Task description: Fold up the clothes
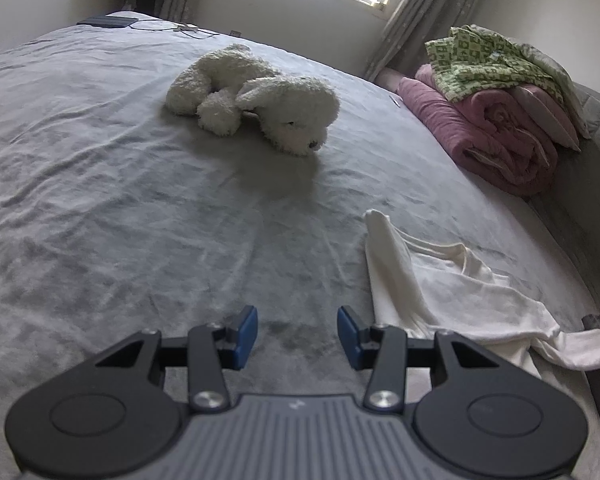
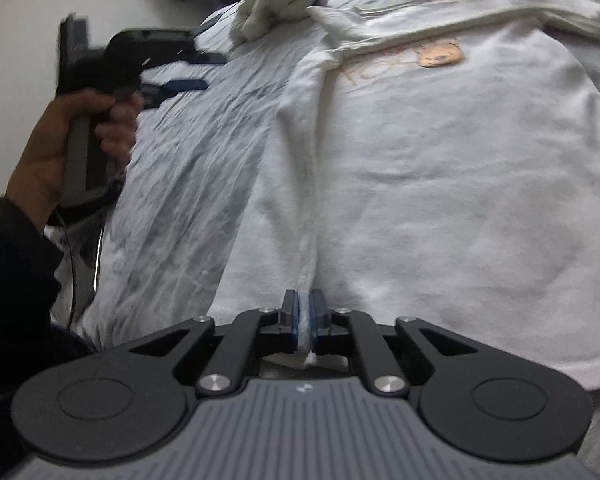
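right wrist view: the right gripper (image 2: 304,312) has its blue pads almost together, and a thin fold of the white shirt (image 2: 440,184) sits pinched between them. the shirt lies spread out on the grey bed sheet (image 2: 180,184), with a small orange picture (image 2: 438,55) near its top. one sleeve (image 2: 480,12) lies across the top edge. further off is a fluffy white toy dog (image 2: 278,0) — it touches the shirt's corner. on the left side a hand (image 2: 60,148) holds the left gripper (image 2: 188,72) above the sheet.

left wrist view: the left gripper (image 1: 298,334) has its pads apart with nothing between them — only grey sheet (image 1: 100,200) below. part of the white shirt (image 1: 440,288) lies just to its right. the toy dog (image 1: 256,96) lies further up the bed. a pink blanket (image 1: 496,136) with a green cloth (image 1: 488,64) on top sits by the far right edge.
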A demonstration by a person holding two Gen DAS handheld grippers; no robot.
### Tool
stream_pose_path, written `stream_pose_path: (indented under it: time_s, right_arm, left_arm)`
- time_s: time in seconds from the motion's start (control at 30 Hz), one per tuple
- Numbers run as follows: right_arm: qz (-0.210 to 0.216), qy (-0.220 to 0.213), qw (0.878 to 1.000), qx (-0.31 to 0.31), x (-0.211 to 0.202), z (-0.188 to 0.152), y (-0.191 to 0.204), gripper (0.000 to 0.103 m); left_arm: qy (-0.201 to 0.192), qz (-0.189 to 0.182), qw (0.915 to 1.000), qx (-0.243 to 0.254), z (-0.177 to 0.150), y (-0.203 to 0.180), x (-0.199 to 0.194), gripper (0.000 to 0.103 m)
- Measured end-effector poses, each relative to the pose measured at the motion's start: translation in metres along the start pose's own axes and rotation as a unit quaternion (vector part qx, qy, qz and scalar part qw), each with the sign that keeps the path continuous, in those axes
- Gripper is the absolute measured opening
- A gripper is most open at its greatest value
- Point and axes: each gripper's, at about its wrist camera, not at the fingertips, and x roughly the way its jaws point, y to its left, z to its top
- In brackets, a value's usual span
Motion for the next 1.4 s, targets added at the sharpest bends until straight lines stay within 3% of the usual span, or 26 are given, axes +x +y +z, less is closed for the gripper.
stream_pose_path:
  time_s: [0.2, 0.3, 0.57, 0.6, 0.67, 0.7, 0.8, 0.9, 0.97, 1.07, 1.2, 1.4]
  right_arm:
    - [0.019, -0.010, 1.000, 0.016, -0.004, 0.011, -0.007, 0.018]
    - [0.018, -0.028, 0.999, 0.012, -0.007, 0.026, -0.009, 0.040]
    - [0.021, -0.049, 0.998, -0.028, 0.030, 0.089, -0.007, 0.040]
    - [0.022, -0.047, 0.998, -0.032, 0.037, 0.094, -0.006, 0.039]
    - [0.012, -0.038, 0.998, -0.046, 0.048, 0.100, -0.006, 0.010]
    - [-0.010, -0.026, 0.998, -0.053, 0.054, 0.100, -0.005, 0.005]
    - [-0.041, -0.026, 0.998, -0.050, 0.053, 0.094, -0.011, 0.005]
    - [-0.043, -0.031, 0.998, -0.043, 0.054, 0.091, -0.016, 0.005]
    - [-0.042, -0.023, 0.998, -0.050, 0.061, 0.091, -0.016, 0.006]
    - [-0.030, -0.017, 0.998, -0.056, 0.058, 0.099, -0.015, 0.016]
    - [-0.014, -0.049, 0.998, -0.026, 0.045, 0.111, -0.027, 0.037]
    - [0.009, -0.068, 0.998, 0.000, 0.054, 0.149, -0.043, 0.037]
  left_arm:
    - [0.019, -0.014, 0.9986, 0.047, -0.009, -0.020, 0.006, 0.045]
    - [0.027, -0.020, 0.9976, 0.061, -0.011, -0.025, 0.008, 0.045]
    - [0.036, -0.025, 0.9962, 0.076, -0.016, -0.032, 0.012, 0.045]
    - [0.037, -0.024, 0.9959, 0.079, -0.017, -0.032, 0.012, 0.045]
    - [0.040, -0.021, 0.9953, 0.086, -0.018, -0.033, 0.013, 0.045]
    - [0.040, -0.020, 0.9950, 0.089, -0.018, -0.034, 0.013, 0.045]
    - [0.040, -0.020, 0.9944, 0.095, -0.018, -0.036, 0.014, 0.045]
    - [0.044, -0.020, 0.9931, 0.107, -0.021, -0.040, 0.017, 0.045]
    - [0.051, -0.017, 0.9917, 0.116, -0.024, -0.043, 0.020, 0.045]
    - [0.057, -0.012, 0.9899, 0.129, -0.027, -0.047, 0.023, 0.045]
    - [0.061, -0.012, 0.9885, 0.138, -0.029, -0.050, 0.025, 0.045]
    - [0.069, -0.015, 0.9842, 0.162, -0.036, -0.057, 0.029, 0.045]
